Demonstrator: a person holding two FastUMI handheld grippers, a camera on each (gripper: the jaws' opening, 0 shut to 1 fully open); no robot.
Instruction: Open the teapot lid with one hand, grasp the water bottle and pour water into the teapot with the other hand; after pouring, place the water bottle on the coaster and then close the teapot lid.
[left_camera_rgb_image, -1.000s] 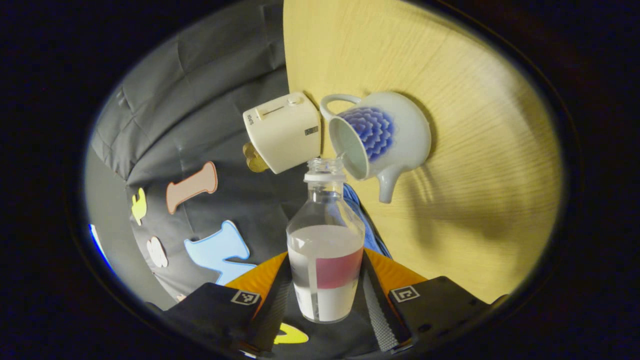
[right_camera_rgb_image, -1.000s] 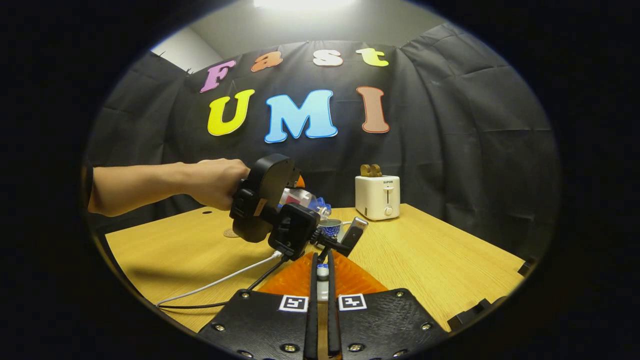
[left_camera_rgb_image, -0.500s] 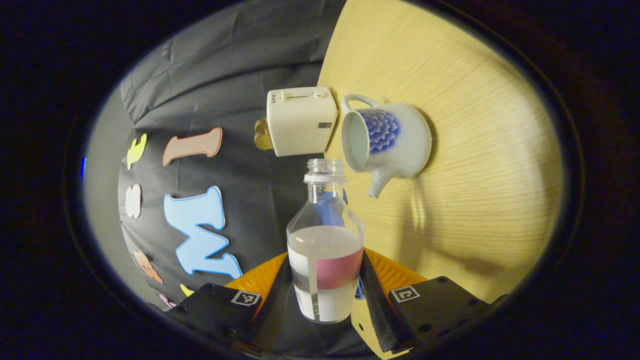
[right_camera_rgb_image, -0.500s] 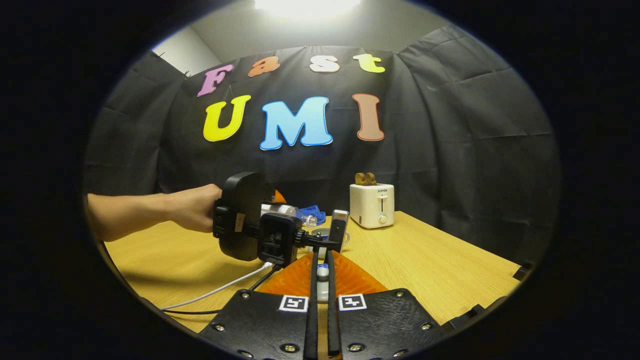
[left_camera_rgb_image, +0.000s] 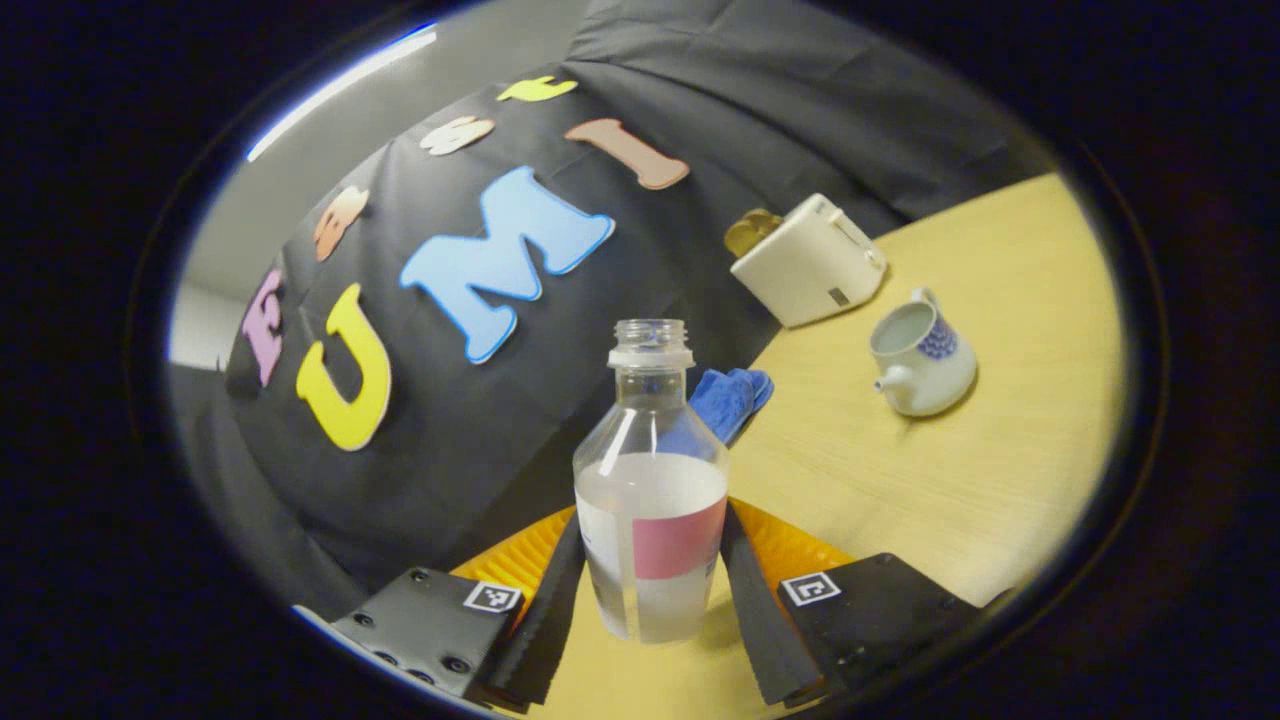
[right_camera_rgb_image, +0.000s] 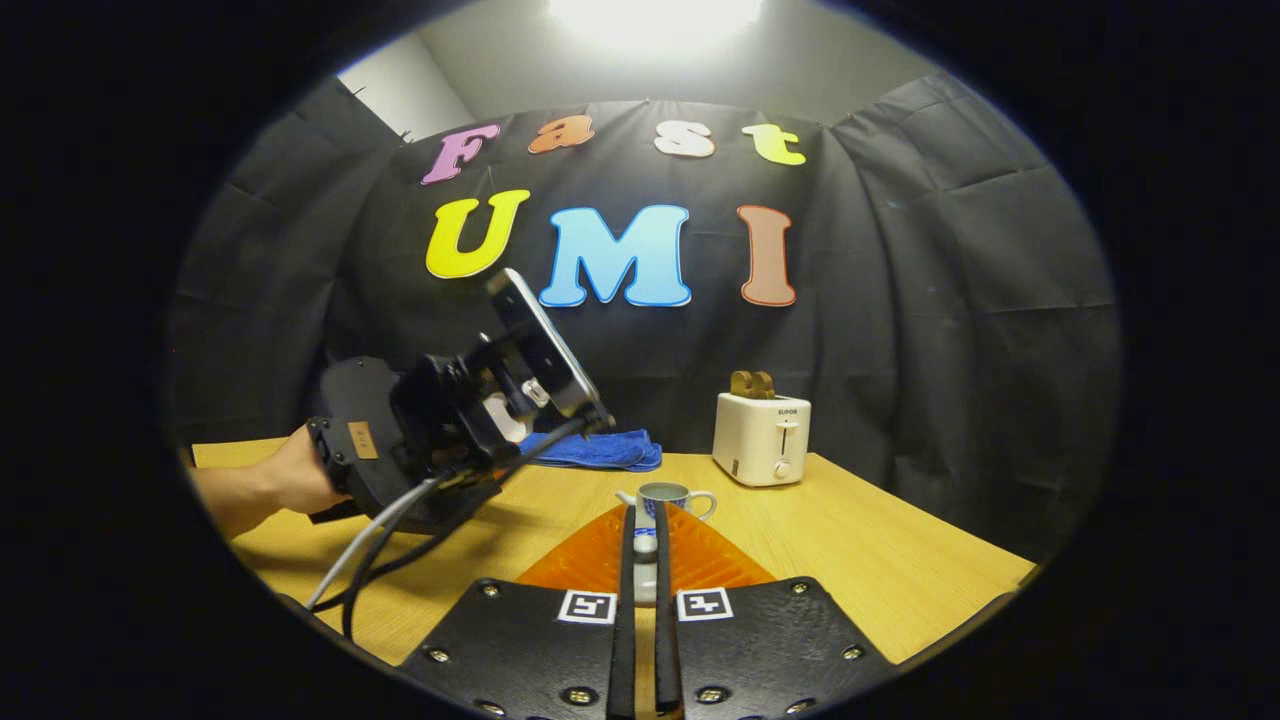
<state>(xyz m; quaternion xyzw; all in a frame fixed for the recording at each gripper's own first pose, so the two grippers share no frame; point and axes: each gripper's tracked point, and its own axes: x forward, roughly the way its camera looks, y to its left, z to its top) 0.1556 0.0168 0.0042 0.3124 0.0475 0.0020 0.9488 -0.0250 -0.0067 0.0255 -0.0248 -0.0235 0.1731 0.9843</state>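
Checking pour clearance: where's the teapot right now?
In the left gripper view the teapot stands lid off on the table, right of the held water bottle, just in front of the toaster.

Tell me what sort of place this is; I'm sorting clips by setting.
Probably a staged recording booth, not a real kitchen: a black cloth wall backs a bare wooden table set with a few props, a toaster, a teapot and a blue towel.
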